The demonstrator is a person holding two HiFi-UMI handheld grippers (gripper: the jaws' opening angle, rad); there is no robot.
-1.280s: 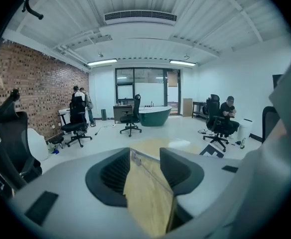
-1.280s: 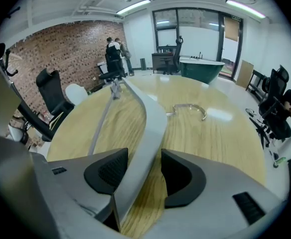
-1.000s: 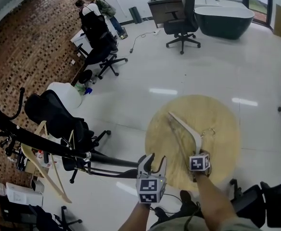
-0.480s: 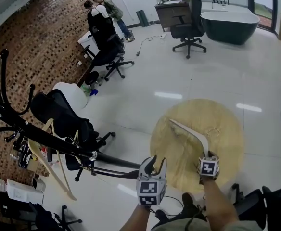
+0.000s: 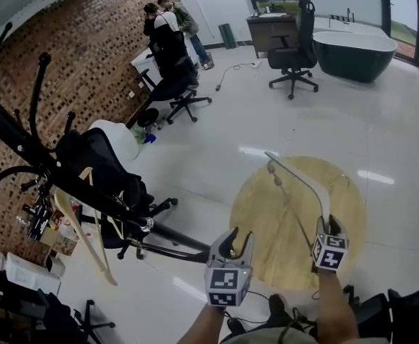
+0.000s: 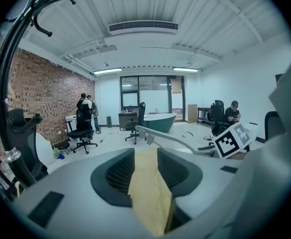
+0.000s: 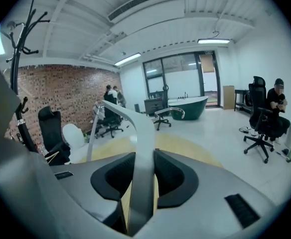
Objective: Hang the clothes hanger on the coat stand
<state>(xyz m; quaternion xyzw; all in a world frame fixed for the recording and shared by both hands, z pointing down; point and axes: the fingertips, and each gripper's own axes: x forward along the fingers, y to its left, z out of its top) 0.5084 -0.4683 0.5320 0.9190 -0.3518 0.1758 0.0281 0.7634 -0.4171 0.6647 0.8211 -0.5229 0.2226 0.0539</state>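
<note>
A pale grey clothes hanger (image 5: 306,183) is held up above the round wooden table (image 5: 267,221); its metal hook (image 5: 272,169) is at the far end. My right gripper (image 5: 328,226) is shut on one hanger arm (image 7: 138,148), which runs up between its pads. At the left, the black coat stand (image 5: 87,192) slants across the head view, its hooks (image 5: 37,70) at the upper left. It also shows at the left edge in the left gripper view (image 6: 3,78). My left gripper (image 5: 237,239) hangs open and empty between stand and table; only tabletop shows between its jaws (image 6: 145,163).
A wooden hanger (image 5: 87,239) hangs on the stand. A black office chair with a white cushion (image 5: 105,167) stands behind the pole. More office chairs (image 5: 177,84), two people at a desk (image 5: 168,21), a dark bathtub (image 5: 353,49) and a seated person (image 6: 231,117) lie beyond.
The right gripper has closed on the hanger's end and raised it off the table, so it now slants upward. The left gripper has barely moved.
</note>
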